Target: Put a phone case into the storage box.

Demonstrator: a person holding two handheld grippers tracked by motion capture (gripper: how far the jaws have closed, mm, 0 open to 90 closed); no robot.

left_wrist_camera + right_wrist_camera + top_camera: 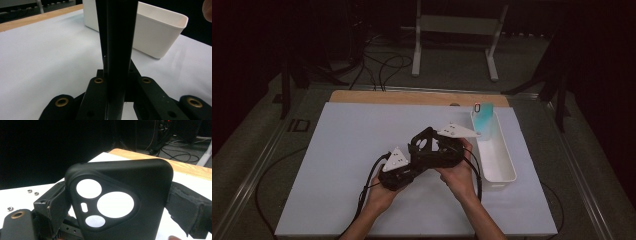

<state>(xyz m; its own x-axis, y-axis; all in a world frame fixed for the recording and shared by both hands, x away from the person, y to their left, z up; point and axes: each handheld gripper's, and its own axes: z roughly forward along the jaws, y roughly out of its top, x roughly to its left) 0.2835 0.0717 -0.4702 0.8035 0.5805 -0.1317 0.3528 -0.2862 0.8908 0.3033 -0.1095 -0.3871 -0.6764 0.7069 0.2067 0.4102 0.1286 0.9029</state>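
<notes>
A black phone case (pixel 145 180) with round camera cut-outs stands upright in the right gripper view. My right gripper (pixel 117 185) is shut on it, a padded jaw pressing on each side edge. In the high view both hands meet at the table's middle around the case (pixel 424 142), with the right gripper (pixel 437 147) on its right. The left gripper (pixel 412 165) comes in from the lower left. In the left gripper view its black jaws stand together as one dark upright column (pixel 117 45), shut on the case seen edge-on.
A long white bin (pixel 497 160) lies along the mat's right side, with a teal item (pixel 484 119) upright at its far end; the bin (pixel 160 35) is just beyond the left jaws. A wooden strip (pixel 412 97) edges the table's far side. Cables trail off the near edge.
</notes>
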